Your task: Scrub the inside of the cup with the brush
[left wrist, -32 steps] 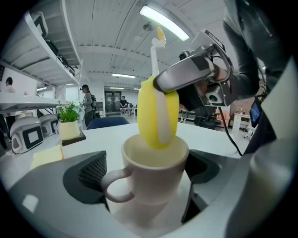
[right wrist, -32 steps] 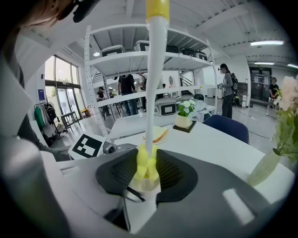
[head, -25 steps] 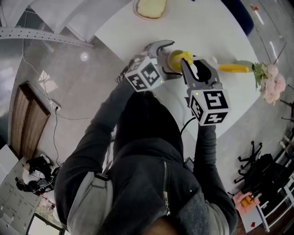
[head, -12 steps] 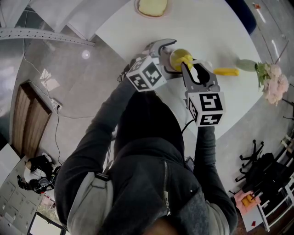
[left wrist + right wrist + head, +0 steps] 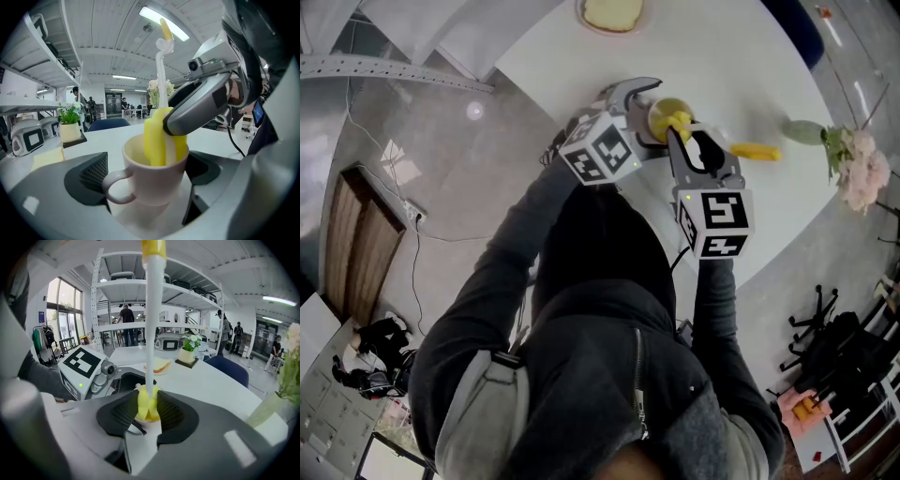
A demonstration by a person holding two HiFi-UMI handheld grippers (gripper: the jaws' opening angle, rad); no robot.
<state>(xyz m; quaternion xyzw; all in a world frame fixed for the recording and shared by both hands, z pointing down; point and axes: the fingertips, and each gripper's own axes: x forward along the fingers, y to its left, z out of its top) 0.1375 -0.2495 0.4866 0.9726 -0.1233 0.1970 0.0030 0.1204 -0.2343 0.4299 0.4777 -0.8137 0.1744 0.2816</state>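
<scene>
A pale mug (image 5: pixel 149 180) with its handle to the left stands upright between the jaws of my left gripper (image 5: pixel 147 190), which is shut on it. In the head view the mug (image 5: pixel 664 110) is above the white table (image 5: pixel 722 56) near its edge, with the left gripper (image 5: pixel 649 105) around it. My right gripper (image 5: pixel 684 133) is shut on the brush, close to its yellow sponge head (image 5: pixel 158 136), which sits inside the mug. The white handle (image 5: pixel 152 310) rises from the right gripper (image 5: pixel 147 411) and ends in a yellow tip (image 5: pixel 755 150).
A plate with a slice of toast (image 5: pixel 609 14) lies at the table's far side. A vase of pale flowers (image 5: pixel 853 164) stands at the right edge, and a small potted plant (image 5: pixel 69 124) further back. A blue chair (image 5: pixel 787 28) is beyond the table.
The right gripper and the brush have shifted a little to the left, and the handle's yellow tip has swung left and down. The left gripper and mug have barely moved.
</scene>
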